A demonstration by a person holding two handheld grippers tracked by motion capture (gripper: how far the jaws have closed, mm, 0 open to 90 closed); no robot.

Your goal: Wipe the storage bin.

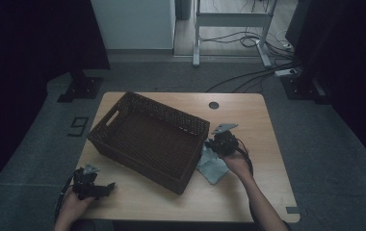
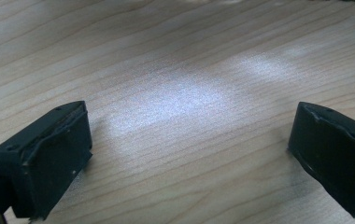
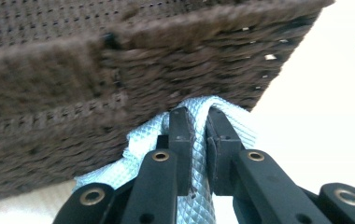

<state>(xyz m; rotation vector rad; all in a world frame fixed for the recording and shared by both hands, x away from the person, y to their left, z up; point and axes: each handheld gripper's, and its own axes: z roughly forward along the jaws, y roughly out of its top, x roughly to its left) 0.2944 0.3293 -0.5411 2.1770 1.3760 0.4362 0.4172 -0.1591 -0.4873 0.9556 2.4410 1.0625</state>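
A dark brown woven basket [image 1: 123, 108] stands tilted across the middle of the wooden table. A light blue cloth [image 1: 211, 166] lies on the table against the basket's right side. My right gripper [image 1: 215, 144] is shut on a fold of that cloth [image 3: 199, 154], close to the basket's wall [image 3: 96, 88]. My left gripper [image 1: 105, 188] rests near the table's front left corner, jaws wide open over bare wood [image 2: 189, 102], nothing between them.
The table [image 1: 248, 187] has a round cable hole [image 1: 214, 105] at the back. Grey floor surrounds it, with cables and a white desk frame [image 1: 231, 29] behind. Free room lies at the table's front and right.
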